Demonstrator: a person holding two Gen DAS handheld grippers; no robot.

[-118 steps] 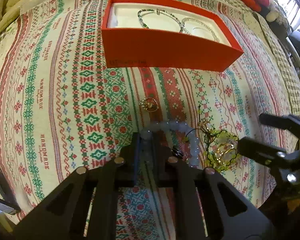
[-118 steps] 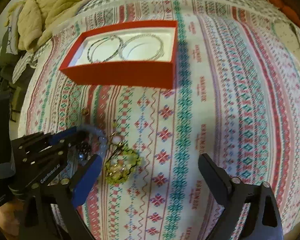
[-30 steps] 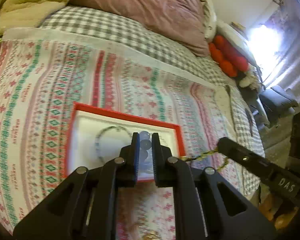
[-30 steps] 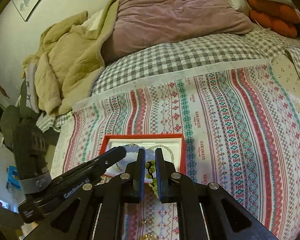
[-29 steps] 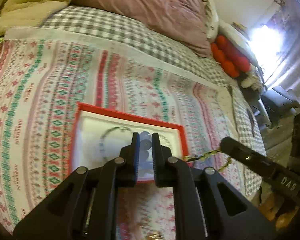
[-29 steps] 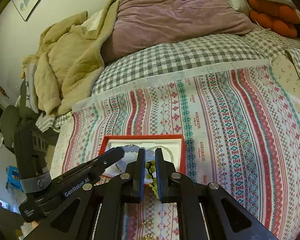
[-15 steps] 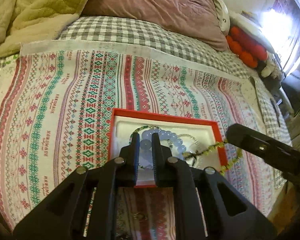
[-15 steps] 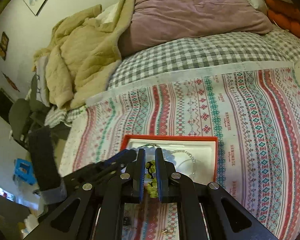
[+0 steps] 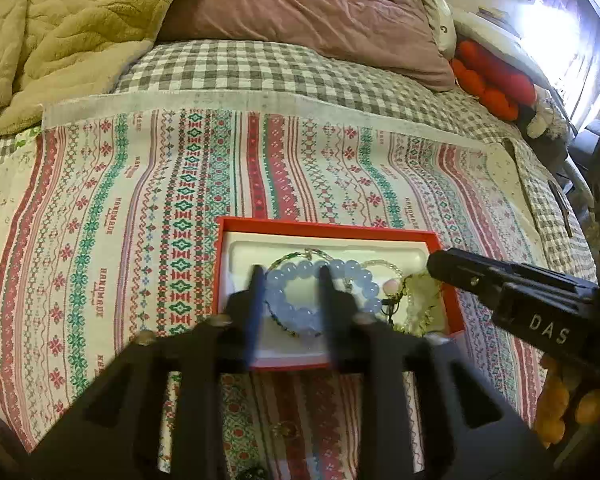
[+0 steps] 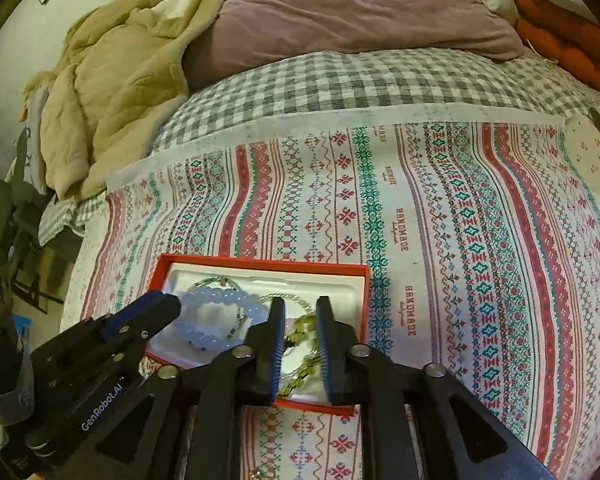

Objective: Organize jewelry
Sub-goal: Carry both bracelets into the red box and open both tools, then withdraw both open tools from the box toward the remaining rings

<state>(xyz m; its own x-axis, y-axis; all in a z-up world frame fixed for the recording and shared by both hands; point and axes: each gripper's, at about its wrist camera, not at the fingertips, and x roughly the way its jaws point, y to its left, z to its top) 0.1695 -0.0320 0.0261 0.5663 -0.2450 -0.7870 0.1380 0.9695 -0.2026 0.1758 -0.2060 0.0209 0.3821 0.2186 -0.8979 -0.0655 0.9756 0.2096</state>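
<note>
Lower centre of both views: red box [image 9: 336,229] on the patterned cloth [image 9: 100,208]. Left gripper [image 9: 288,276], jaws just spread and released, straddles the blue bead bracelet [image 9: 324,292] lying in the tray; a finger withdrawn carelessly could hook it out again. Further right, the right gripper [image 10: 299,312], jaws just parting, straddles the green bead string [image 10: 300,330], which lies by the box's near wall and may spill over it or snag the bracelet.

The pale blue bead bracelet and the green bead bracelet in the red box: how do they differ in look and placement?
The pale blue bead bracelet has large, round, smooth beads in a neat ring; the green bead bracelet has small yellow-green beads lying in a loose tangle. The blue one lies toward the middle of the red box, the green one at its right end. Both rest on the box's white insert.
</note>
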